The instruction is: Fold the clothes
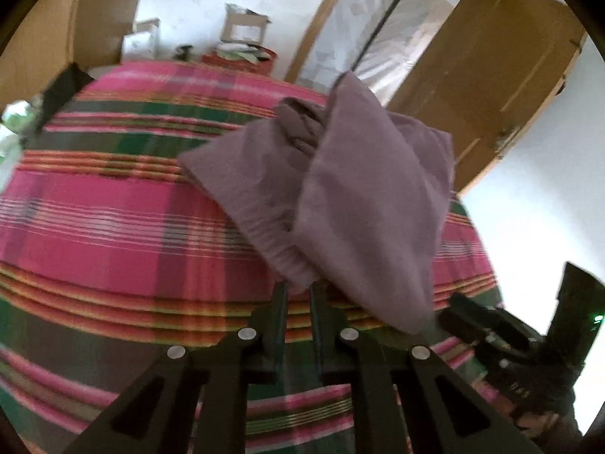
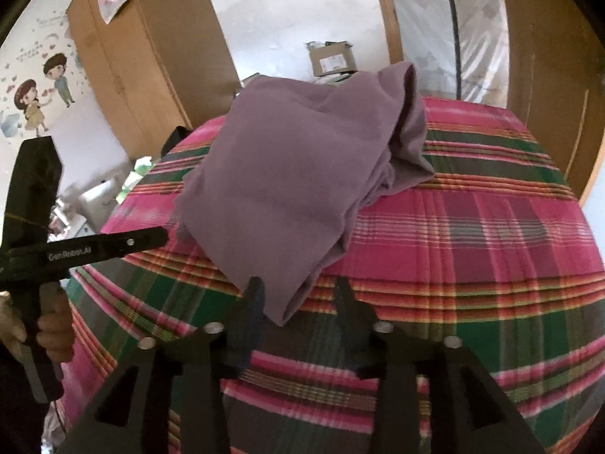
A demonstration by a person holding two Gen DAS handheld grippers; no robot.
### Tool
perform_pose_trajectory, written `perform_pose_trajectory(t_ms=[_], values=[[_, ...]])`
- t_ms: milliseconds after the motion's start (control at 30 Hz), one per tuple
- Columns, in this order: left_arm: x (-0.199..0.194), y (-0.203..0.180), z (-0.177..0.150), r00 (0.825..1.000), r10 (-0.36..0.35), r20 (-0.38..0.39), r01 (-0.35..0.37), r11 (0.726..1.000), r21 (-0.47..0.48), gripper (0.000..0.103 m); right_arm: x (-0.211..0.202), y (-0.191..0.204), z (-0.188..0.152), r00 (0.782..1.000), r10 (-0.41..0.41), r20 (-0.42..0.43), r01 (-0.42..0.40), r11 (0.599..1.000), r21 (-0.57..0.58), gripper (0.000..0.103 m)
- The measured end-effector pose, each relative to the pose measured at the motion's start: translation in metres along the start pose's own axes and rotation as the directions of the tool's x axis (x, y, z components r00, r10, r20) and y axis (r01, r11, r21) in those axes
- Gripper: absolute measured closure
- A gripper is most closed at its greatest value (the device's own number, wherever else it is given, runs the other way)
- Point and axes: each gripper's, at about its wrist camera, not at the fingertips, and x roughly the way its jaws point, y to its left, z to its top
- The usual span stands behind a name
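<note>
Purple clothes (image 1: pixel 340 189) lie bunched on a bed with a pink and green striped blanket (image 1: pixel 113 227), in the middle of both views. The left gripper (image 1: pixel 298 291) has its fingers pinched on the ribbed hem at the bottom centre. The right gripper (image 2: pixel 298 295) has its fingers apart, with a corner of the cloth hanging between them.

You see a soft matt mauve cloth garment (image 2: pixel 287 174) on a woven plaid bedcover (image 2: pixel 472 234). Your claws (image 2: pixel 298 295) are matt black plastic with shiny metal rivets (image 2: pixel 382 327). At two o'clock, the door (image 1: pixel 491 75) is smooth wood.
</note>
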Motion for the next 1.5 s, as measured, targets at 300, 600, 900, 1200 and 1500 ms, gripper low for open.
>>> perform_pose_trajectory(t_ms=[300,600,900,1200,1500], values=[[0.014,0.009,0.003,0.999,-0.041,-0.023,0.038,0.995,-0.096,0.087,0.022,0.003,0.004,0.993,0.115,-0.035,-0.115,0.993,0.004,0.049],[0.029,0.014,0.013,0.999,-0.038,-0.032,0.032,0.984,-0.176,0.086,0.042,0.001,0.007,0.982,0.178,-0.063,-0.175,0.983,0.063,0.076],[0.026,0.014,0.016,0.999,-0.036,-0.019,0.031,0.979,-0.201,0.086,0.014,-0.001,0.012,0.983,0.183,0.032,-0.184,0.981,0.052,0.097],[0.011,0.013,0.003,1.000,0.020,0.000,-0.020,0.979,-0.205,0.086,-0.031,-0.024,0.011,0.984,0.102,0.146,-0.118,0.988,0.102,0.097],[0.009,0.000,0.000,0.999,0.049,0.001,-0.048,0.974,-0.223,0.086,-0.063,-0.068,0.001,0.977,0.010,0.214,-0.063,0.968,0.242,0.097]])
